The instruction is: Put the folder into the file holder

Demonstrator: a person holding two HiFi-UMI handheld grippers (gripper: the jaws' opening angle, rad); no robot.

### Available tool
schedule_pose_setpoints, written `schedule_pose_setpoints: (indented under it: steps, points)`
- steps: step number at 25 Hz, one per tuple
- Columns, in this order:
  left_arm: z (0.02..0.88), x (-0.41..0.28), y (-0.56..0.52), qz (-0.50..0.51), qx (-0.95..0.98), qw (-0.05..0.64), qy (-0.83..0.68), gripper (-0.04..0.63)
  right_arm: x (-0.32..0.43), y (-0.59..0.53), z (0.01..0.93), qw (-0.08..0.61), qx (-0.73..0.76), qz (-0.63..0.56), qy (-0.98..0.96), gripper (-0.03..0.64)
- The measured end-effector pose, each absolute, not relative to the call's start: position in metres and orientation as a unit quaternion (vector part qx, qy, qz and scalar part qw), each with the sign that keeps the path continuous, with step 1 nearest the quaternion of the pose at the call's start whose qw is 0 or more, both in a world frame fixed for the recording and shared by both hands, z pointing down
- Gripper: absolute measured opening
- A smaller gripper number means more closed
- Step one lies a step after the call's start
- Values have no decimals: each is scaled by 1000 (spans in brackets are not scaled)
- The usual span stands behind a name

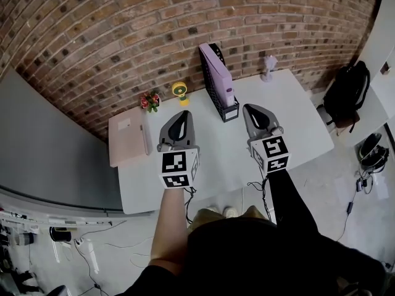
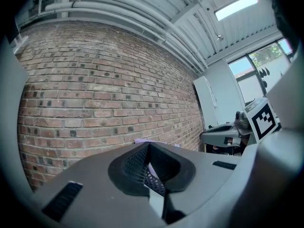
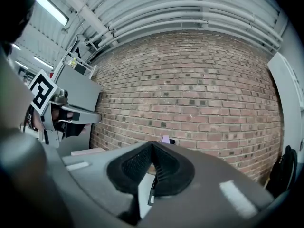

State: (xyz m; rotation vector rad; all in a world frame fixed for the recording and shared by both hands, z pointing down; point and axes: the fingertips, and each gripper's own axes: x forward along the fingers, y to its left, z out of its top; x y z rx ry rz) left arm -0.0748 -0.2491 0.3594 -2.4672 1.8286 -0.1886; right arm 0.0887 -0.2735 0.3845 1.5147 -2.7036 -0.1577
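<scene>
Left gripper view: left gripper (image 2: 148, 145) jaws together, tips meeting, empty, touching no object. Right gripper view: right gripper (image 3: 152, 145) likewise shut tight & empty.

Head view: both are held above the white desk (image 1: 296, 122), on the near side of the file holder (image 1: 217, 103). Left gripper sits to its near-left, right gripper to its near-right, noses pointing toward the brick wall (image 1: 123, 36). Neither touches the file holder. The left one is on a bare forearm, the right one on a black sleeve.

File holder = black mesh, upright near the desk's far edge, close to the wall. The purple folder (image 1: 216, 73) stands on edge inside it, top sticking up above the mesh rim. So the folder is ahead of & roughly btwn the two grippers, apart from both. A bit of its top peeks over the closed jaws in each gripper view. Only bare desk lies btwn the grippers & the file holder.

Left of the file holder: a small yellow thing (image 1: 179, 92), too small to tell what, then a little pot w/ red flowers (image 1: 149, 100). Further left, at the desk's end, a tan sheet (image 1: 126, 137) lies flat; can't tell if it's another folder. Right of the file holder, near the far edge: a pale lilac figurine (image 1: 268, 66). Off the desk on that side: a black backpack (image 1: 347, 88) & shoes (image 1: 373, 150) on the floor.
</scene>
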Motion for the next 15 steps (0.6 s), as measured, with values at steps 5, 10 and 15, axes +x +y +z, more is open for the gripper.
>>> schedule_pose_setpoints:
  steps: [5, 10, 15]
  points:
    - [360, -74, -249, -58, -801, 30, 595, 9, 89, -274, 385, 20, 487, -49, -872, -2]
    - [362, -72, -249, -57, -803, 26, 593, 9, 90, -273, 386, 22, 486, -47, -872, -2]
    - [362, -69, -249, -52, -806, 18, 589, 9, 95, -272, 386, 26, 489, -50, -870, -2]
